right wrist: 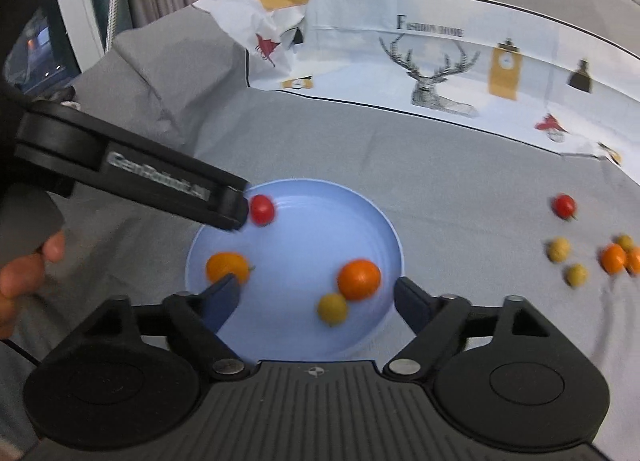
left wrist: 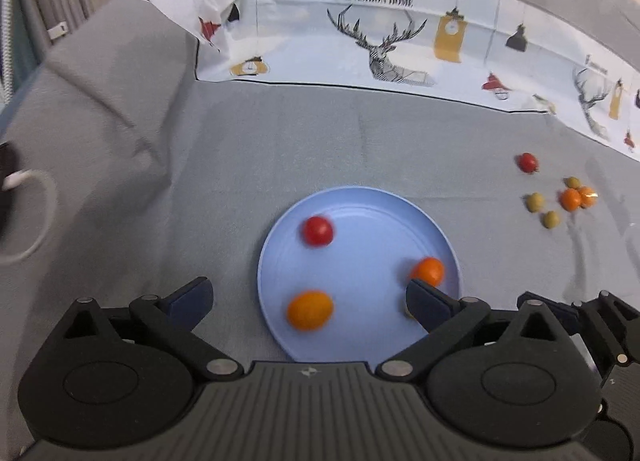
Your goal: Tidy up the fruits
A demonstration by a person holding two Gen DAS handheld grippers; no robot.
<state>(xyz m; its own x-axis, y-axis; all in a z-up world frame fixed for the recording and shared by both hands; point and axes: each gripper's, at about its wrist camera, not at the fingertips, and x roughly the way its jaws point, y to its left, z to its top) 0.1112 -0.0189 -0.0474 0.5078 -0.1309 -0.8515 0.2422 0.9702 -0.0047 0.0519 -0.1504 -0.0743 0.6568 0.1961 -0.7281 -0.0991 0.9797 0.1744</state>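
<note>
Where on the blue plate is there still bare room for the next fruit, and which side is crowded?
The blue plate is bare in its middle and along the far rim, between the red tomato and the orange fruit. The near right is crowded: a yellow fruit touches that orange one. Another orange fruit sits near left.

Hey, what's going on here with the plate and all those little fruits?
A person is sorting small fruits with two handheld grippers. Both the left gripper and right gripper hang open and empty over the blue plate, which holds four fruits. Six more fruits wait on the grey cloth.
</note>
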